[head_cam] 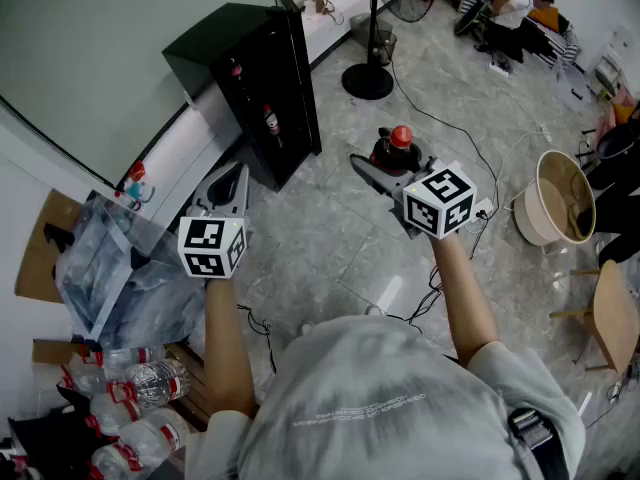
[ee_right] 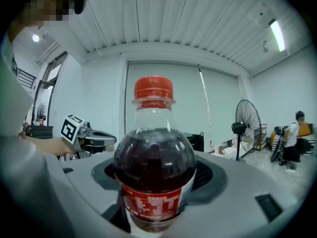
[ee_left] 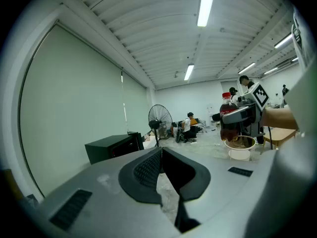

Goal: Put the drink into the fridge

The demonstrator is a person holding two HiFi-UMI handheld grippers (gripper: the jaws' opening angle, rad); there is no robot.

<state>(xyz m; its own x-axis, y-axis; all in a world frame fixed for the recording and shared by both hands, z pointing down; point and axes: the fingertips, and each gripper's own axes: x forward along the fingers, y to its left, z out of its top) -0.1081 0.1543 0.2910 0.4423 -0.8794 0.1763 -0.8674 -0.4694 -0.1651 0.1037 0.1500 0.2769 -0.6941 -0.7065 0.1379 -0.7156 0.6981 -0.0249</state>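
Note:
The drink is a dark cola bottle (head_cam: 395, 146) with a red cap and red label, and my right gripper (head_cam: 377, 168) is shut on its body above the floor. In the right gripper view the bottle (ee_right: 154, 167) stands upright and fills the space between the jaws. The small black fridge (head_cam: 255, 83) stands against the wall, ahead and to the left of the bottle, with red-capped bottles (head_cam: 270, 123) showing inside its front. My left gripper (head_cam: 238, 171) hangs near the fridge's lower corner, its jaws together and holding nothing (ee_left: 161, 151).
A standing fan (head_cam: 368, 73) rises behind the fridge, with cables trailing across the marble floor. A beige bucket (head_cam: 560, 198) and a wooden stool (head_cam: 612, 313) are at the right. Plastic bags (head_cam: 115, 268) and several water bottles (head_cam: 135, 418) lie at the left. People sit far back (head_cam: 520, 13).

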